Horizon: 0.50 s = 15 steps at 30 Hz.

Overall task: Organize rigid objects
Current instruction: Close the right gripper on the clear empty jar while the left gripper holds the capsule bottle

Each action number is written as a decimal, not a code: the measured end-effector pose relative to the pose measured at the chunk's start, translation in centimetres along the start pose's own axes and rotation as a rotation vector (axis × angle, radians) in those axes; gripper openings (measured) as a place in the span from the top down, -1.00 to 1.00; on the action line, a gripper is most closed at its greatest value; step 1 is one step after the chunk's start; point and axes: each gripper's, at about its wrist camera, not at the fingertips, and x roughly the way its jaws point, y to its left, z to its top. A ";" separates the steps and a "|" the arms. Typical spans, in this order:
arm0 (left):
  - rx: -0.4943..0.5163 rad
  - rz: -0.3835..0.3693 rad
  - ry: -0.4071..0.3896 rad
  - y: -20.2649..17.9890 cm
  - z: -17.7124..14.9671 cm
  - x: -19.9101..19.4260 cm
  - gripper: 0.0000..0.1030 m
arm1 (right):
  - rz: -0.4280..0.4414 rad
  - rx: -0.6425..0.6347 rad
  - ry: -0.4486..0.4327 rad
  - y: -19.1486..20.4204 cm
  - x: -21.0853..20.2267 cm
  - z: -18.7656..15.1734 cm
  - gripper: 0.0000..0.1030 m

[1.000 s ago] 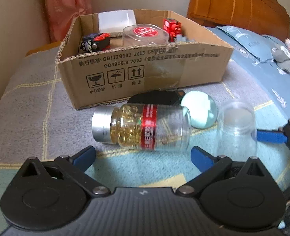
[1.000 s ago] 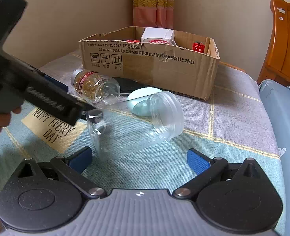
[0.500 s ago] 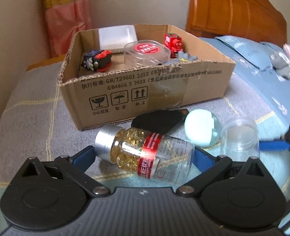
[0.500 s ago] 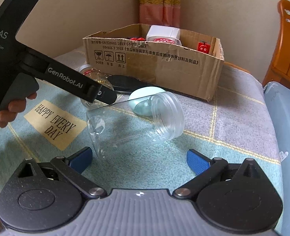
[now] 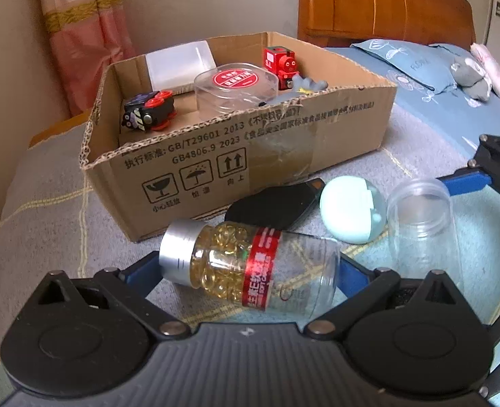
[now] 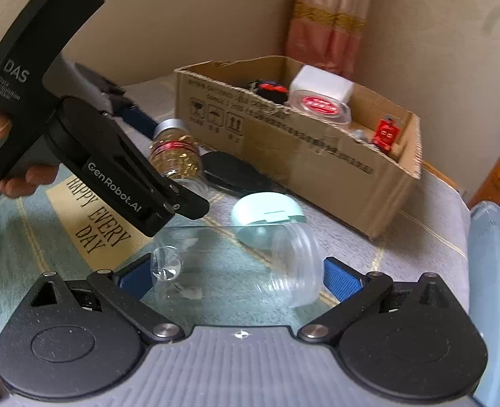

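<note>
A clear capsule bottle (image 5: 250,268) with a silver cap and red label lies on its side between the wide-spread fingers of my left gripper (image 5: 246,271); it also shows in the right wrist view (image 6: 177,156). An empty clear jar (image 6: 236,264) lies between the open fingers of my right gripper (image 6: 236,278); it also shows in the left wrist view (image 5: 419,227). A mint round case (image 5: 351,210) and a flat black object (image 5: 273,203) lie before the cardboard box (image 5: 284,159). Whether either gripper touches its bottle I cannot tell.
The box holds a toy train (image 5: 280,64), a dark toy (image 5: 150,110), a round clear tub with a red label (image 5: 236,86) and a white container (image 5: 178,64). A wooden headboard (image 5: 385,3) and a blue pillow (image 5: 419,64) lie to the right. A curtain (image 5: 80,34) hangs behind.
My left gripper has moved forward so the capsule bottle now lies between its fingers. My right gripper has moved forward around the clear jar.
</note>
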 end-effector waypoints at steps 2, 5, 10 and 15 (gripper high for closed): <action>0.026 0.004 -0.005 -0.2 0.0 -0.1 -0.98 | 0.008 -0.014 0.002 0.1 0.1 0.1 -1.00; 0.049 0.002 -0.008 -0.3 0.0 -0.1 -0.92 | 0.023 -0.019 0.007 0.1 0.2 0.3 -0.94; 0.064 0.004 0.004 -0.3 0.1 -0.2 -0.92 | 0.027 -0.016 0.022 0.0 0.0 0.5 -0.87; 0.045 -0.010 0.026 -0.1 0.3 -0.7 -0.92 | 0.021 0.012 0.030 -0.5 -0.6 0.6 -0.82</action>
